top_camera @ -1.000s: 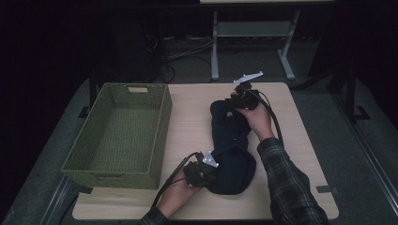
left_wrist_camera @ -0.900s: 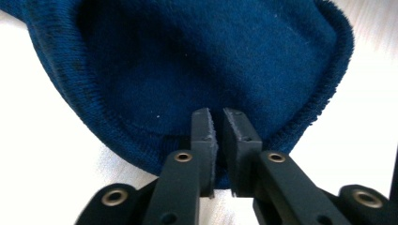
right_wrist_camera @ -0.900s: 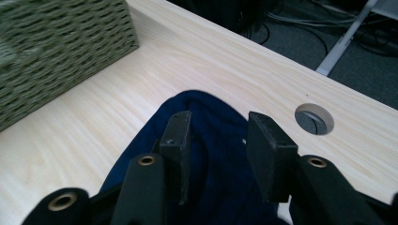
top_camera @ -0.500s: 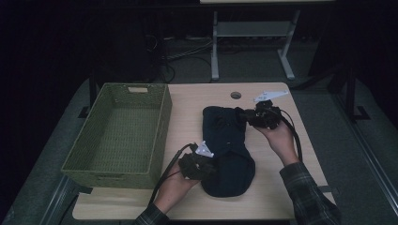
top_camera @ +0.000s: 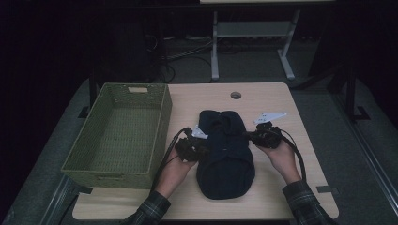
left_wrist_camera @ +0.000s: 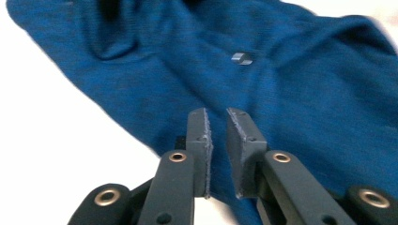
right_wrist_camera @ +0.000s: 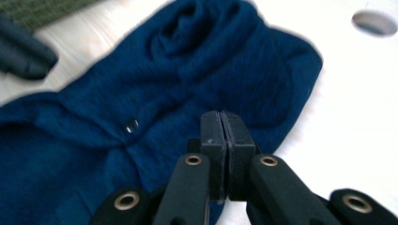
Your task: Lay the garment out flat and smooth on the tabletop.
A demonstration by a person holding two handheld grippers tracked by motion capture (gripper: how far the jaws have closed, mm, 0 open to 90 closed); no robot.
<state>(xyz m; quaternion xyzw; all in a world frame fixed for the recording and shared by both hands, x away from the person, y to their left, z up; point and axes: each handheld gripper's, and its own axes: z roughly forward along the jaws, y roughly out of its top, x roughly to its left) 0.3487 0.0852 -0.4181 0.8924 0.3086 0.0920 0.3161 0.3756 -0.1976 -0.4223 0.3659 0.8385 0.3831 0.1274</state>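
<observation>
Both claws drew inward: left claw [left_wrist_camera: 216, 133] ajar, right claw [right_wrist_camera: 221, 136] closed.

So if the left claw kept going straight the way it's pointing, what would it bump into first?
Most likely the dark blue shirt. The left claw points right at its fabric, just ahead of the tips, though how close is hard to judge.

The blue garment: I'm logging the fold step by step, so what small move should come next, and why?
Probably close the left gripper on the blue garment. Its jaws stand slightly apart over the cloth's left edge, while the right gripper has its jaws shut at the opposite edge. With both edges held, the garment could be lifted toward the green basket.
</observation>
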